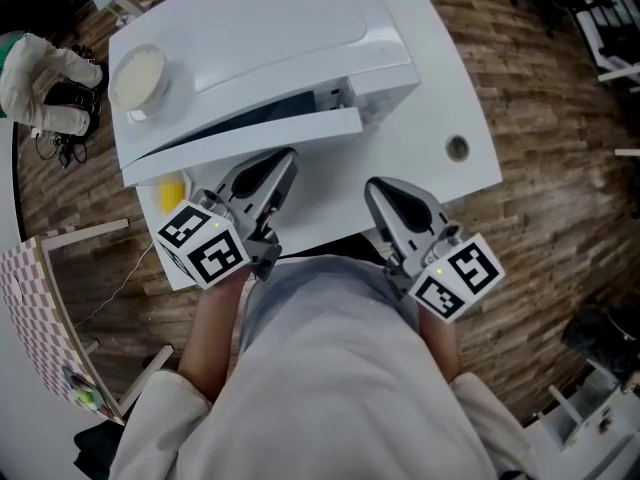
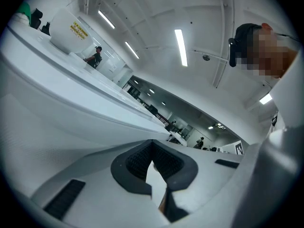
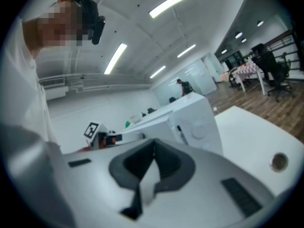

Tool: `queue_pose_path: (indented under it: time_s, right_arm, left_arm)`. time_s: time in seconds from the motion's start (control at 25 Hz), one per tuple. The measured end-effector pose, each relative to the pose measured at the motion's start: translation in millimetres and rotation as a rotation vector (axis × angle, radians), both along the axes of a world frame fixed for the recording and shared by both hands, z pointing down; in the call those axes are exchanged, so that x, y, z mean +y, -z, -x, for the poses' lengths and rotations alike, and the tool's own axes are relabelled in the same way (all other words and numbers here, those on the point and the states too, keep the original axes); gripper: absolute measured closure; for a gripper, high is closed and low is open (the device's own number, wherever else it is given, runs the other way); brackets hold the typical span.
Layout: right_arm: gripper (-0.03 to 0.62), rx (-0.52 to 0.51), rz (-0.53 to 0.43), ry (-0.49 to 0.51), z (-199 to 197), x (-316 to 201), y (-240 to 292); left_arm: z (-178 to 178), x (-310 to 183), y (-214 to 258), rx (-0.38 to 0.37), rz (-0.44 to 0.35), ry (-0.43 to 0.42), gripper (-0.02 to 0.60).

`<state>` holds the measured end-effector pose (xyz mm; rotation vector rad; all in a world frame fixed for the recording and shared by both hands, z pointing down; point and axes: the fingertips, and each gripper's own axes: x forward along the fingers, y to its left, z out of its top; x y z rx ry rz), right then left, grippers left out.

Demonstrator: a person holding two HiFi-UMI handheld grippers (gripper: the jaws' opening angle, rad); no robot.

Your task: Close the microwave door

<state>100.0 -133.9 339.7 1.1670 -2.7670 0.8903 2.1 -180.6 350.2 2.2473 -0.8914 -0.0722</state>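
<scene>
A pale off-white long-sleeved top (image 1: 340,378) fills the bottom of the head view, its cream sleeves (image 1: 150,418) bunched towards the lower corners. The grey moulded-plastic left gripper (image 1: 285,158) and right gripper (image 1: 378,185) have black ribbed pads (image 2: 135,163). Each carries a white cube with black square markers (image 1: 203,245), and the right one has a small green light (image 1: 437,268).

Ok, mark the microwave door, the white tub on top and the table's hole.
microwave door (image 1: 260,135), head view, middle of its white panel.
white tub (image 1: 137,75), head view, its centre.
table hole (image 1: 457,148), head view, its centre.
</scene>
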Motion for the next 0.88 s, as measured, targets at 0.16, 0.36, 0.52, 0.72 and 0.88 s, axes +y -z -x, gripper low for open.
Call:
queue_pose_path:
  time_s: [0.16, 0.36, 0.52, 0.72, 0.88]
  right_arm:
    - [0.571, -0.002, 0.002, 0.008, 1.1, -2.8, -0.6]
    - [0.571, -0.001, 0.003, 0.022, 2.7, -6.1, -1.2]
    - [0.571, 0.001, 0.005, 0.026, 2.3, -7.2, -2.4]
    - [0.571, 0.000, 0.011, 0.030, 3.0, -7.0, -4.6]
    - [0.571, -0.002, 0.012, 0.032, 3.9, -7.8, -4.9]
  left_arm:
    - [0.5, -5.4, -1.2, 0.004, 0.006, 0.017, 0.565]
    - [1.0, -12.4, -0.9, 0.002, 0.011, 0.036, 0.566]
    - [3.2, -18.1, 0.4, 0.023, 0.028, 0.071, 0.566]
    - [0.7, -20.6, -0.2, 0.043, 0.043, 0.097, 0.565]
    - [-0.1, -21.5, -0.9, 0.042, 0.045, 0.109, 0.566]
